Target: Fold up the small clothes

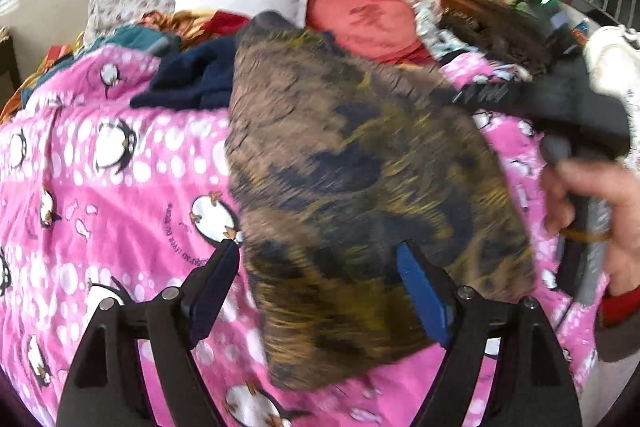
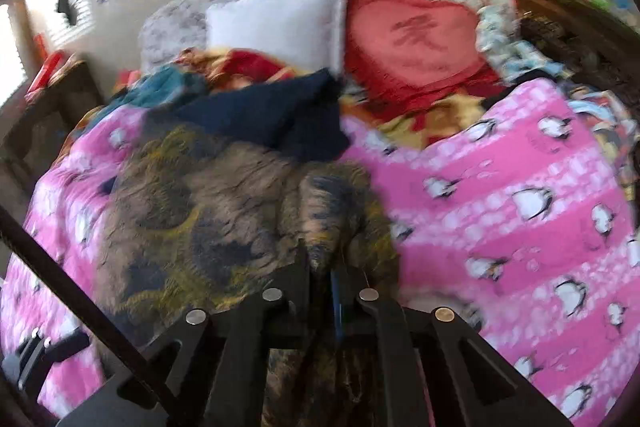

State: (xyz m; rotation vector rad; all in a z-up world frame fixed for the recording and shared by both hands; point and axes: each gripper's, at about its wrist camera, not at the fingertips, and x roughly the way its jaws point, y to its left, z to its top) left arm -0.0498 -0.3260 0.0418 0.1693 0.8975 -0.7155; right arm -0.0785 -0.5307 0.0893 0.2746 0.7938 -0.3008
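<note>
A brown, olive and navy patterned garment (image 1: 352,187) lies spread on the pink penguin blanket (image 1: 100,207). My left gripper (image 1: 316,255) is open above the garment's near part. Its left finger hangs over the blanket and its blue-padded right finger (image 1: 420,287) over the cloth, neither pressing on it. In the right wrist view, my right gripper (image 2: 320,263) is shut on a bunched fold of the same garment (image 2: 192,211). The left wrist view shows that right gripper (image 1: 464,95) at the garment's far right edge, with a person's hand (image 1: 592,211) on its handle.
A navy garment (image 1: 192,75) (image 2: 280,119) lies just behind the patterned one. Further back are a teal and orange heap of clothes (image 2: 172,87), a white pillow (image 2: 280,19) and a red heart cushion (image 2: 416,43). A wooden bedside table (image 2: 60,95) stands at the left.
</note>
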